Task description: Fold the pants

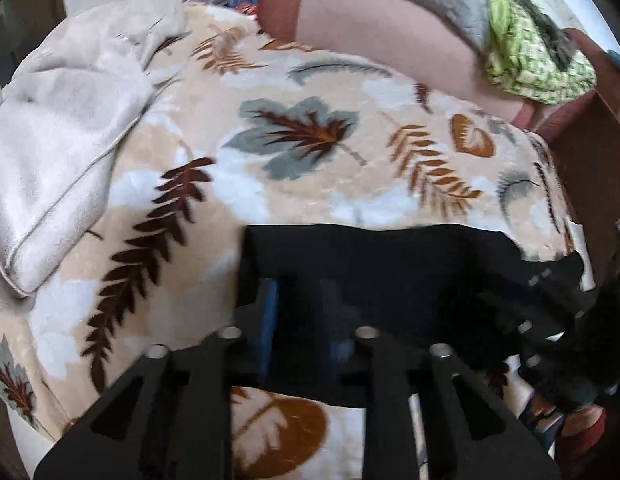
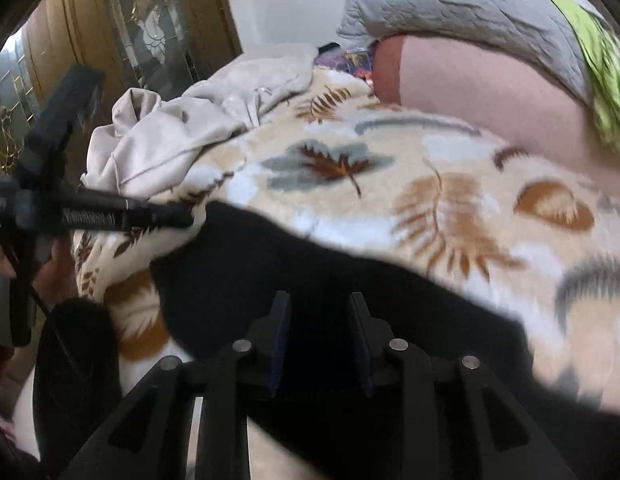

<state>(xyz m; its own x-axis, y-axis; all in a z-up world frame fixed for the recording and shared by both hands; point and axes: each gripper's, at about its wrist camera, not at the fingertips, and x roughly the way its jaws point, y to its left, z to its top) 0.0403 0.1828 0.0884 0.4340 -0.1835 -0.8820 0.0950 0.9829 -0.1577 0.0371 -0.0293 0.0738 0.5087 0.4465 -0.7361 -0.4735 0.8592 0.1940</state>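
Left gripper [image 1: 298, 312], low centre of its frame, looks clamped on the black soft fabric pants [image 1: 390, 264]; right gripper [image 2: 320, 340] bites the same dark cloth [image 2: 310, 264], though blur hides the pad contact. The pants drape across the leaf-patterned fleece blanket [image 1: 310, 176]. Limp, light cloth: best pinched at edges or corners. No readable writing.
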